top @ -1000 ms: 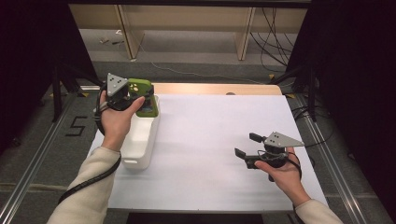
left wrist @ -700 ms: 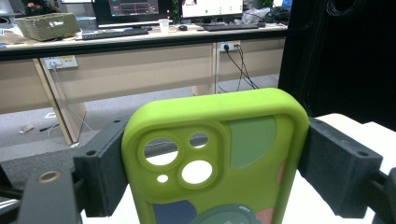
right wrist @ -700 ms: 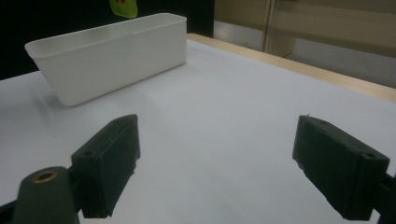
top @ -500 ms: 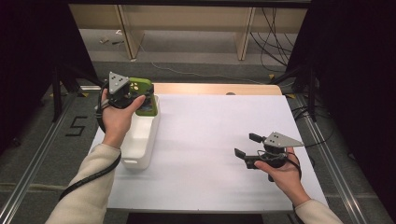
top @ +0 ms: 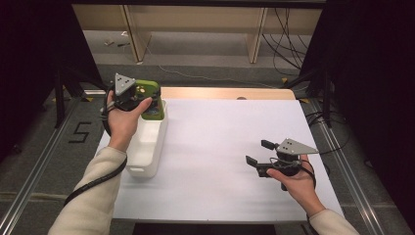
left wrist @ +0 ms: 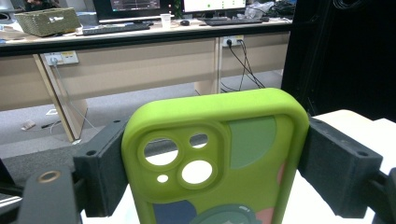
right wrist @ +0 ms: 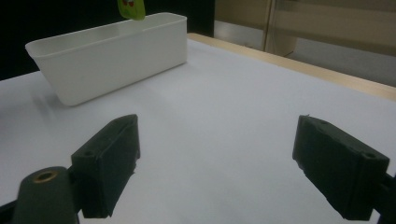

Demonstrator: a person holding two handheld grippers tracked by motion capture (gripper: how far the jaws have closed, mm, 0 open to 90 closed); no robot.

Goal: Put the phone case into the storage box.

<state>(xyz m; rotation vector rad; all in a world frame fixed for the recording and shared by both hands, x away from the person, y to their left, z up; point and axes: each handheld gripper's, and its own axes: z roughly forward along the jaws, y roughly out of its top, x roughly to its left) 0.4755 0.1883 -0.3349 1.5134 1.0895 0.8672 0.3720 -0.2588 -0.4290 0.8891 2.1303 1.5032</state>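
A lime-green phone case (left wrist: 219,163) with camera cut-outs stands upright between the jaws of my left gripper (left wrist: 212,172), which is shut on its two sides. From above, that left gripper (top: 142,98) holds the phone case (top: 149,95) over the far end of a long white bin (top: 147,147) at the table's left. My right gripper (top: 259,152) rests low near the table's right front, open, with nothing between its fingers (right wrist: 109,158). Its own view has the white bin (right wrist: 112,56) ahead and a green scrap of the phone case (right wrist: 130,9) above it.
White paper covers the table (top: 220,147), with a wooden edge (top: 225,93) along the far side. Dark frame posts stand at both sides, and cables lie on the floor beyond. Desks and monitors stand far behind.
The left hand has shifted slightly with the phone case still in its jaws. The right gripper has kept still.
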